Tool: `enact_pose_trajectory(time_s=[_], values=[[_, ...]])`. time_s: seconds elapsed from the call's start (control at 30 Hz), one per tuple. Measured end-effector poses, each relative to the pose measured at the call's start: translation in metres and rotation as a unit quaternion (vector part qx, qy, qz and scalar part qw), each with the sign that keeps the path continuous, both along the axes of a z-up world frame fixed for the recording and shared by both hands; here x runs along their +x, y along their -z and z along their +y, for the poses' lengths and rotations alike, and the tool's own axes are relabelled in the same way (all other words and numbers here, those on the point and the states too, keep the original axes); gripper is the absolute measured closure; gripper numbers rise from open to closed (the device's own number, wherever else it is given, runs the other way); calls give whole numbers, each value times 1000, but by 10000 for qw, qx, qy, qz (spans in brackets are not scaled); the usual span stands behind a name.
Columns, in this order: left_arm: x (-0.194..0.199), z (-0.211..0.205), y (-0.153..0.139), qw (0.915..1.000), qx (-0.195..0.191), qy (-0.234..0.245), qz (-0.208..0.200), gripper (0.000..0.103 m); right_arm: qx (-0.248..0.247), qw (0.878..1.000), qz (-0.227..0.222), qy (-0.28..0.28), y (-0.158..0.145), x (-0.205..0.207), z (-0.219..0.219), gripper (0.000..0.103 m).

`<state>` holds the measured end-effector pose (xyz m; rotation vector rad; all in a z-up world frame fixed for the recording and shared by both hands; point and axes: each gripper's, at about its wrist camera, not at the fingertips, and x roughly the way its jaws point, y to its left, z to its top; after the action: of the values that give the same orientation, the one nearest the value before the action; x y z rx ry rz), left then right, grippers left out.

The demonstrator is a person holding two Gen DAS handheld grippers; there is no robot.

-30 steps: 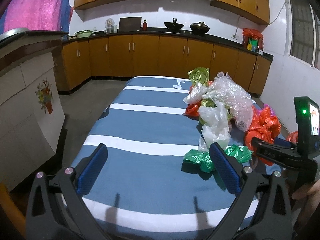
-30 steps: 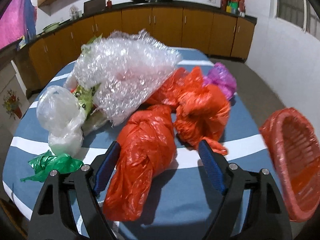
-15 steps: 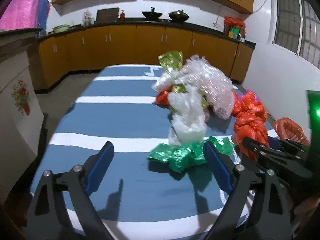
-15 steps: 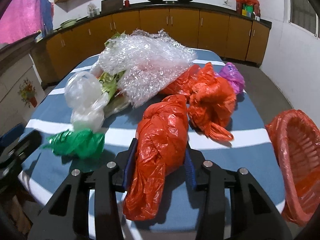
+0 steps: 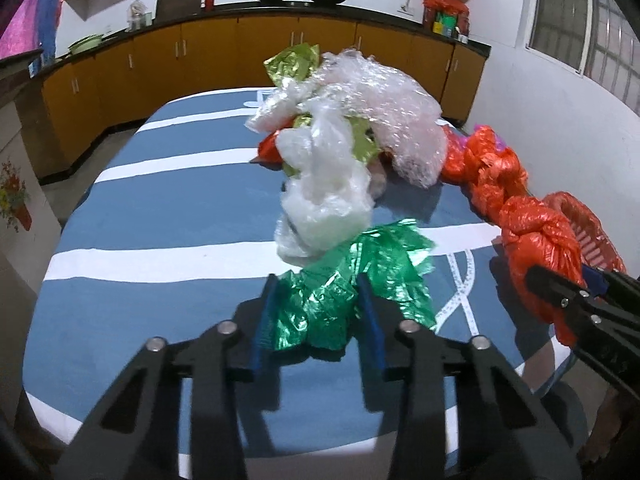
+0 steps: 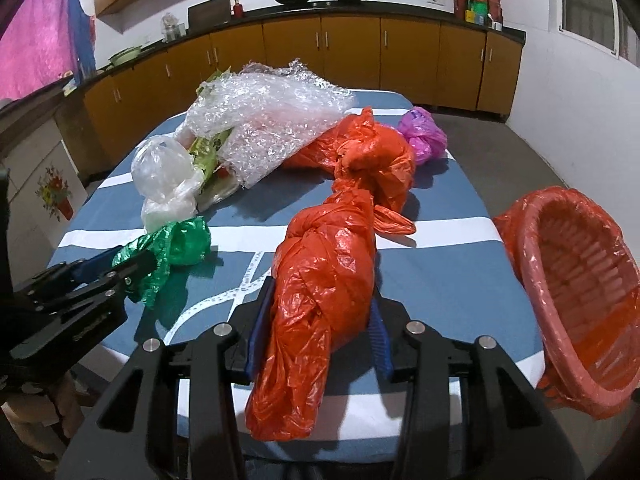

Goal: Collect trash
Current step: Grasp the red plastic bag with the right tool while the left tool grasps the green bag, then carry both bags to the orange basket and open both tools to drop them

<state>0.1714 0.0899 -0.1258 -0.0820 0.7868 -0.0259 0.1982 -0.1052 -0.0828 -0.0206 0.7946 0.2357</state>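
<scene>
- Trash, a heap of crumpled plastic bags, lies spread over the blue-and-white striped bench (image 5: pixel 168 208) in a kitchen lined with orange cabinets (image 6: pixel 352 52).
- The left gripper (image 5: pixel 318 320) has just been closing its jaws around the near end of a green bag (image 5: pixel 360 280), which sits between the blue pads; they appear to press on the crinkled film.
- The right gripper (image 6: pixel 318 328) is clamped on a knotted orange bag (image 6: pixel 324 280), whose tail hangs over the bench's near edge.
- A red basket (image 6: pixel 540 292) lined with thin plastic stands at the right edge of the bench, just beside the held orange bag, open mouth tipped toward the grippers.
- Untouched behind them: a clear bag (image 6: pixel 168 176), a sheet of bubble wrap (image 6: pixel 272 120), a second orange bag (image 6: pixel 376 156) and a small purple bag (image 6: pixel 424 136) farthest off.
- The step in hand looks like the pick-up: both grippers have a bag each, and neither bag is clearly off the bench.
- Next, by this reading, each bag needs lifting clear and carrying to the basket; the orange one has the short trip, the green one must cross the bench.
- The limp film may slip or trail, so a firm hold matters before lifting.
</scene>
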Motion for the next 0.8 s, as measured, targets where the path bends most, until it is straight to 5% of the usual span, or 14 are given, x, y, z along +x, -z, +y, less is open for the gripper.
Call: enact_pose_trajectory(time_s=[0.47,0.8], values=[[-19,-24,-38,9978,-135,459,-455,78,89,9991,-368,208,-21,-26,-37,59],[-7,-92,-73,9879,-546,1287,-678,77,27,9915,-584,1166,-37,-47,-124,59]])
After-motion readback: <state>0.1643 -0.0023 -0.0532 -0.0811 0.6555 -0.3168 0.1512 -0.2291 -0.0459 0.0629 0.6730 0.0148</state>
